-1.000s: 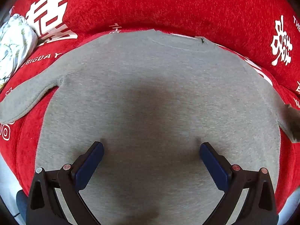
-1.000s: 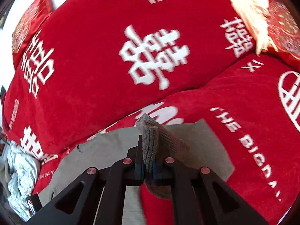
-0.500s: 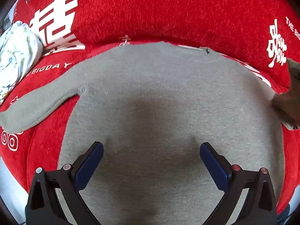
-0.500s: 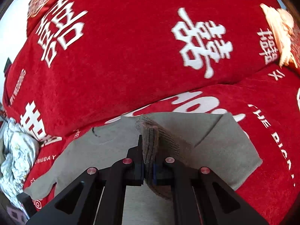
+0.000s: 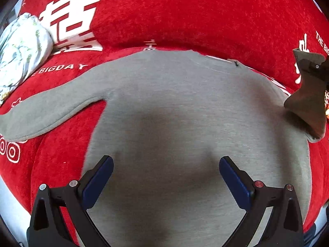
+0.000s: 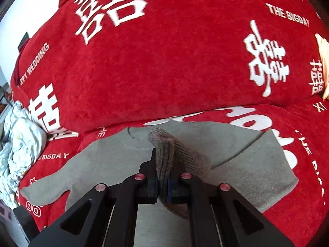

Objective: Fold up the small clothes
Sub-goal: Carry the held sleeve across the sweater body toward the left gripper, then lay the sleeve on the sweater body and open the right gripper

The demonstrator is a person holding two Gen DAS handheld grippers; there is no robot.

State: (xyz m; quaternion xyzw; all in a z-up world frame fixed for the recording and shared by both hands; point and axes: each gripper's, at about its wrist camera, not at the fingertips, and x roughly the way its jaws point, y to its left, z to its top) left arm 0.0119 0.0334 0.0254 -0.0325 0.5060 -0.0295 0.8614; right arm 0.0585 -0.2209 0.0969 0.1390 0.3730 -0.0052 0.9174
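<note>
White print on the red cover [image 6: 185,61]: "THE BIGDAY" upper right of the large double-happiness character [image 6: 265,61], "HAPPY WEDDING" far to its left, partly cut off. "BIGDAY" again lower left, near the floral cloth [image 6: 18,144].

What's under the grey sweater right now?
The grey sweater lies flat on the red printed cover, which shows around its edges. Whatever is directly beneath the body is hidden. The right claw holds one sleeve cuff up.

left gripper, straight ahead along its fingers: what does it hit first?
Most likely the grey sweater. The left gripper is open and pointing down at the middle of the sweater's body, nothing between its jaws or in front. The sweater lies flat on the red blanket. How near, I cannot tell.
</note>
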